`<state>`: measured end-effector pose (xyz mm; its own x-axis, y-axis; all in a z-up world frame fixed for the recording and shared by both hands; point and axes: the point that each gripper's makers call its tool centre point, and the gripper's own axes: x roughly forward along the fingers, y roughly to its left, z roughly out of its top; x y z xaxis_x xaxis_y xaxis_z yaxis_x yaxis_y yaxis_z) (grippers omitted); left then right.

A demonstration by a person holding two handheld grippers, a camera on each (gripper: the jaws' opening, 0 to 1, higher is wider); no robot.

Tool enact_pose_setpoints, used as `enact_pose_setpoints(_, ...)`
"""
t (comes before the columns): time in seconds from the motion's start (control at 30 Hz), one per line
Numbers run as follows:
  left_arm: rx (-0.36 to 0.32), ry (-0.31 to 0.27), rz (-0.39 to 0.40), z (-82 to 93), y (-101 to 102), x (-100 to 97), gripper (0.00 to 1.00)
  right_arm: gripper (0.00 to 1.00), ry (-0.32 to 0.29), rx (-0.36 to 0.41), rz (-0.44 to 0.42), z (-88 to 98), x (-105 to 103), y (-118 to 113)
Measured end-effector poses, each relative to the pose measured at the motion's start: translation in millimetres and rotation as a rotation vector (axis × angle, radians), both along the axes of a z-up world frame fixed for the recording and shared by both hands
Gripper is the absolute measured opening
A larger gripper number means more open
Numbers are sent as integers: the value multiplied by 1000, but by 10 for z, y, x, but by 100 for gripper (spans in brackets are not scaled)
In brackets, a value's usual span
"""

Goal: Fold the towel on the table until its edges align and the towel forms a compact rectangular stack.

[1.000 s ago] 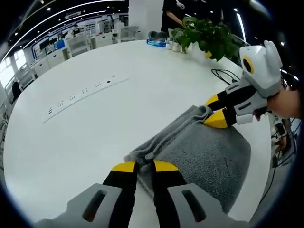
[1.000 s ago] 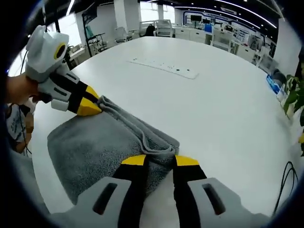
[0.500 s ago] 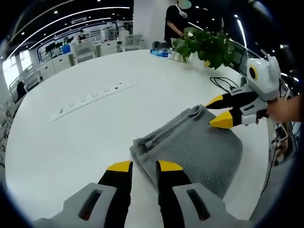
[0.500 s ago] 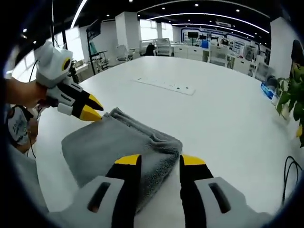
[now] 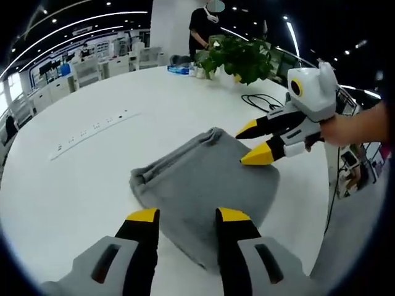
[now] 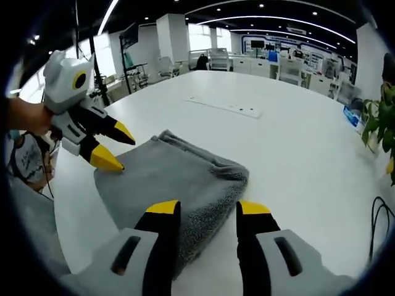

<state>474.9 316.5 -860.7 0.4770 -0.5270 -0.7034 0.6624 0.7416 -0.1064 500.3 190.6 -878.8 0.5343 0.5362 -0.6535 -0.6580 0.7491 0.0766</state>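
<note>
Two yellow-tipped grippers hang over a grey terry-cloth towel that lies folded on the round white table. In the left gripper view, the left gripper sits above the towel's near edge with its two jaws apart and nothing between them. The right gripper comes in from the right of that view, held by a person's hand; its jaws are spread too, the lower tip close to the towel's far corner, and whether it touches the cloth cannot be told.

In the right gripper view, the towel shows a thicker rolled fold along its far side, toward the middle of the table. The right gripper hovers at the near edge, jaws parted and empty, while the left gripper enters from the left with its jaws open, the lower tip at the towel's left corner.

A long white power strip is set into the tabletop well beyond the towel. A green leafy potted plant stands near the far table edge, with a black cable lying beside it.
</note>
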Motion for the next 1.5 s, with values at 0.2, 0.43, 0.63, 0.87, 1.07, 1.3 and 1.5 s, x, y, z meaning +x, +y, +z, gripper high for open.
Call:
enact_pose_setpoints(0.2, -25, 37, -10, -33, -32, -167, 43, 36, 3, -2, -2, 2, -51, -26)
enact_pose_setpoints(0.43, 50, 35, -48, -173, 28, -254, 44, 36, 21, -19, 1, -50, -110, -49)
enact_pose_setpoints(0.63, 86, 29, -62, -225, 21, -242, 45, 38, 46, -31, -19, -108, -118, -83)
enact_pose_setpoints(0.87, 66, -5, -1, -135, 105, -126, 44, 35, 55, -40, -11, -110, -101, -59)
enact_pose_setpoints(1.07, 52, 36, 124, -200, 250, -44, 40, 34, 59, -51, -16, -166, -108, -61)
enact_pose_setpoints(1.3, 53, 98, 101, -333, 151, -55, 33, 27, 90, -32, -21, -251, -128, -13)
enact_pose_setpoints(1.5, 61, 169, 84, -445, 115, -6, 27, 23, 119, -14, -30, -308, -109, 1)
